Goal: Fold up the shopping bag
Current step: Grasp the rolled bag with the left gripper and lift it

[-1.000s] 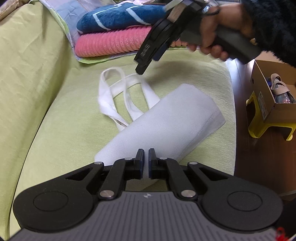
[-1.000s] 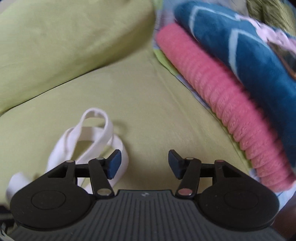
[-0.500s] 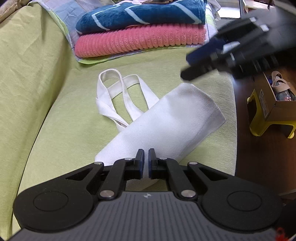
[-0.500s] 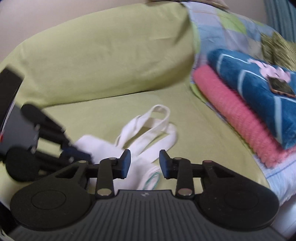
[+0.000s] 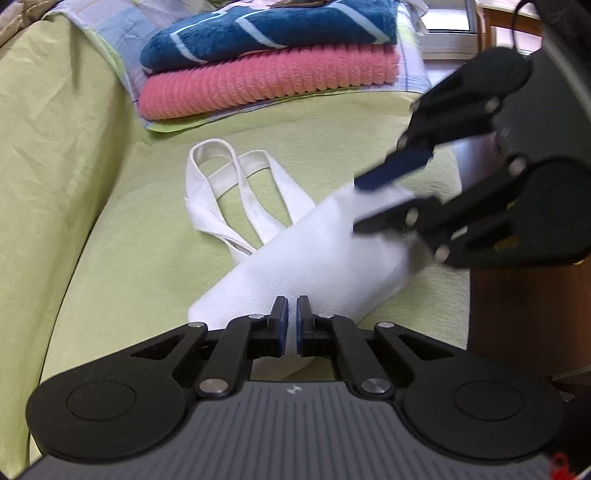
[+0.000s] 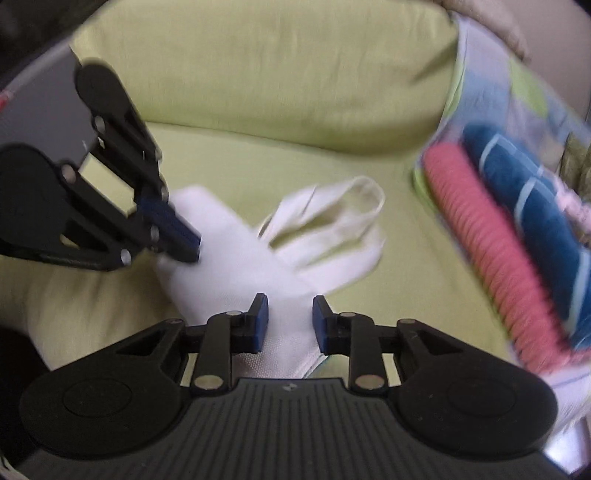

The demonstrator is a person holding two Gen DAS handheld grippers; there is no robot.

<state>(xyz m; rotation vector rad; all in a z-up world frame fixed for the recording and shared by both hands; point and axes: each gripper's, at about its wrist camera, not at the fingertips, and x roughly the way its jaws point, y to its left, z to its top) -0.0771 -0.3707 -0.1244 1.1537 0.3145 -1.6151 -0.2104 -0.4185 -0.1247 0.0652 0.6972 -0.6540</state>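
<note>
The white canvas shopping bag (image 5: 314, 258) lay on the green sofa seat (image 5: 129, 258), already folded lengthwise into a narrow strip, its two handles (image 5: 236, 192) looped out toward the sofa back. It looked light, soft and limp — woven cloth with no stiffness, likely to sag and unfold if lifted by one layer only. The best hold was judged to be at the strip's ends, pinching all layers together; the handles would slip and trail.

Left tool (image 5: 289, 325): jaws fully closed, with the near end of the bag at its tips. Whether cloth was actually pinched could not be told; the tips hid the contact.

Right tool (image 6: 289, 325): jaws partly apart and closing, straddling the far end of the strip — cloth lay between the pads, which did not yet press on it.

The left wrist view showed the whole strip, the right tool (image 5: 388, 195) coming in from the side, and the stacked pink towel (image 5: 266, 85) and blue towel (image 5: 269, 33) behind. The right wrist view showed instead the left tool (image 6: 181, 240) on the opposite end and the layered bag edge (image 6: 314, 360) under its own pads.
</note>
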